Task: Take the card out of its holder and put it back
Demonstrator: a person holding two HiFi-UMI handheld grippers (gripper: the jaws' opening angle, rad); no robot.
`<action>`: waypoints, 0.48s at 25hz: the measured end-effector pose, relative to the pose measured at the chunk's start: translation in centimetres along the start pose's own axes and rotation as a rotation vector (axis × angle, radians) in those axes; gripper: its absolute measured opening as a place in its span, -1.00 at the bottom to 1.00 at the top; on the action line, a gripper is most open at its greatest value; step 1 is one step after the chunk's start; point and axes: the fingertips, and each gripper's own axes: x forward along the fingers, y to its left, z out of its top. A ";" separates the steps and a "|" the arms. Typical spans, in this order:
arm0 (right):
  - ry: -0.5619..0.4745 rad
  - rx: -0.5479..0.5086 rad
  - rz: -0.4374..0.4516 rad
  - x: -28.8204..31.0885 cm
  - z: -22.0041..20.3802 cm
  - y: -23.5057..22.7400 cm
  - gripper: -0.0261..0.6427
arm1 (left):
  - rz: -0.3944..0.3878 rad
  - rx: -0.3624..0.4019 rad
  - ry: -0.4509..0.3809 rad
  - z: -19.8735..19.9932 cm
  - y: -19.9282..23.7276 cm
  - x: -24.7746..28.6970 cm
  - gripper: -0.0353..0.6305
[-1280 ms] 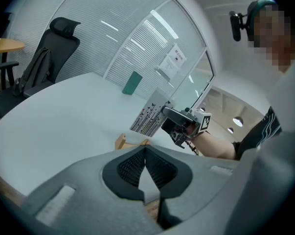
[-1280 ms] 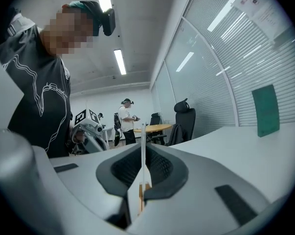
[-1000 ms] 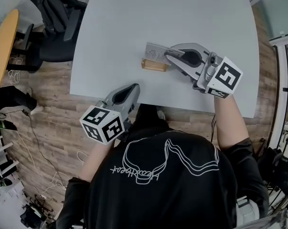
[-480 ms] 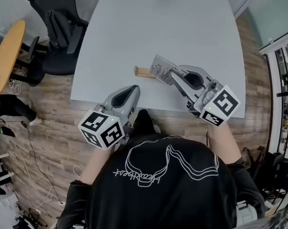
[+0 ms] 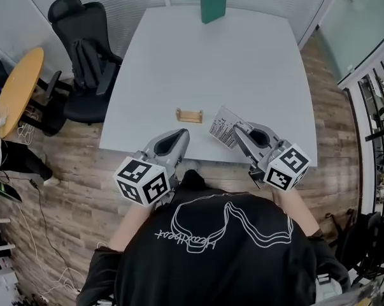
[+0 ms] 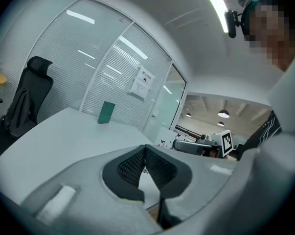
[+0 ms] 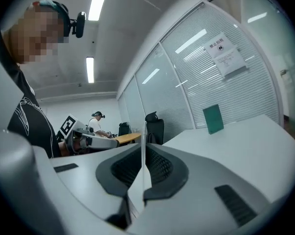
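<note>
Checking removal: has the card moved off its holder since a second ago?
Yes: the card, in the right tool, is off the holder, to its right.

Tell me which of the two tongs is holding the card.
The right tongs: shut on the card's edge, away from the wooden holder. The left tongs are shut, empty.

Grey table (image 5: 242, 62): wooden holder (image 5: 189, 115), green book (image 5: 213, 2)
</note>
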 end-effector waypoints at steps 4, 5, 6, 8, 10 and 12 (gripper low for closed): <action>0.009 0.019 -0.015 -0.5 -0.3 0.3 -0.85 | 0.007 -0.005 0.006 -0.4 -0.2 -0.4 -0.85; 0.012 0.024 -0.016 -0.4 -0.2 0.3 -0.85 | 0.008 -0.007 0.010 -0.4 -0.1 -0.3 -0.85; 0.013 0.026 -0.016 -0.4 -0.1 0.2 -0.85 | 0.007 -0.007 0.013 -0.3 -0.1 -0.2 -0.85; 0.012 0.024 -0.012 -0.5 -0.1 0.2 -0.85 | 0.006 -0.006 0.016 -0.4 -0.3 -0.1 -0.85; 0.014 0.022 -0.012 -0.6 -0.5 0.0 -0.85 | 0.007 -0.008 0.018 -0.7 -0.5 0.0 -0.85; 0.025 0.026 -0.021 -0.4 -0.7 -0.4 -0.85 | 0.010 -0.013 0.022 -0.8 -0.1 0.1 -0.85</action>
